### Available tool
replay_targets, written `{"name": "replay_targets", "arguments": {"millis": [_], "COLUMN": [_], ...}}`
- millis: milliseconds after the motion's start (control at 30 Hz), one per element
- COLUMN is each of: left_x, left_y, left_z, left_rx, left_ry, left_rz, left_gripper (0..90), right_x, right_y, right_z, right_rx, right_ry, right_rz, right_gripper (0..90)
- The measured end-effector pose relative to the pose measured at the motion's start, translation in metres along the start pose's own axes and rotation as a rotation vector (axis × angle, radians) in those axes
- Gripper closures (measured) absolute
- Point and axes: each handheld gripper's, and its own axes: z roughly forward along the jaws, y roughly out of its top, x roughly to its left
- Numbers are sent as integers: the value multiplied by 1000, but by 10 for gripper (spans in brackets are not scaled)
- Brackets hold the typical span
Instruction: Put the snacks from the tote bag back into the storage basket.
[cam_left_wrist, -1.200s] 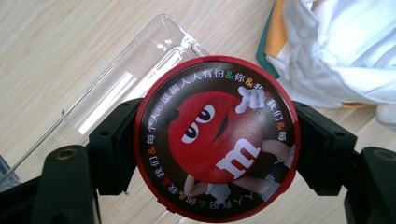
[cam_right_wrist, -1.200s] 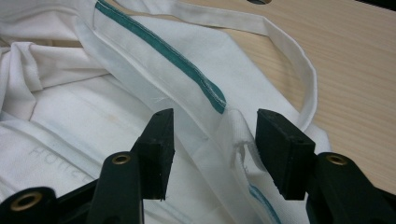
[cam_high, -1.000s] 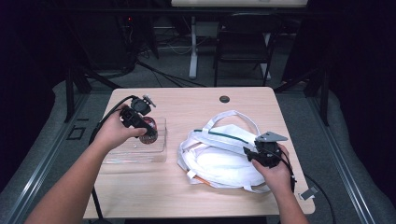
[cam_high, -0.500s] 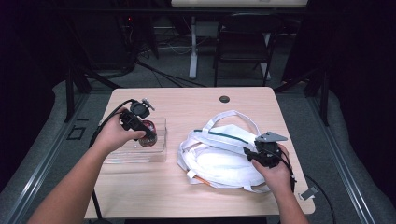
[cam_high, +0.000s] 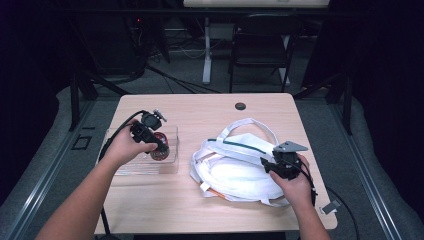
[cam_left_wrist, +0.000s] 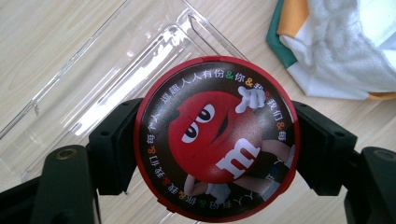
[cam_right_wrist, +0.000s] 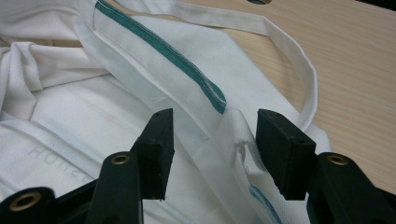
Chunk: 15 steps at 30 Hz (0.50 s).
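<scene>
Left tongs (cam_left_wrist: 212, 154): clenched on round red tin (cam_left_wrist: 215, 138), above clear tray (cam_high: 142, 165) | Right tongs (cam_right_wrist: 212, 149): released, astride white bag (cam_right_wrist: 116, 102) rim | Worktop (cam_high: 200, 107): wood

1. My light wooden table (cam_high: 210, 210) has a round dark grommet (cam_high: 240, 106) near its far edge.
2. Beyond it stand a black chair (cam_high: 260, 45) and a white desk leg (cam_high: 206, 50).
3. Grey carpet (cam_high: 325, 120), cables (cam_high: 170, 75), dim room.
</scene>
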Motion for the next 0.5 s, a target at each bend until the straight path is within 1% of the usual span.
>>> {"name": "replay_targets", "arguments": {"millis": [67,167,200,300,433,500], "left_x": [0,0,0,0,-2,-2], "left_y": [-1,-1,-1,0,1,1], "left_z": [2,4,4,5,6,7], "left_rx": [2,17,20,11,14,6], "left_ry": [-4,6,4,-1,8,3], "left_rz": [-2,4,4,6,11,8], "left_gripper": [255,255,255,255,255,255], "right_x": [0,0,0,0,0,0], "right_y": [0,0,0,0,0,0], "right_z": [0,0,0,0,0,0], "right_rx": [0,1,1,1,0,0], "right_ry": [0,0,0,0,2,0], "right_rz": [1,0,0,0,-1,0], "right_gripper": [474,474,474,474,473,474]}}
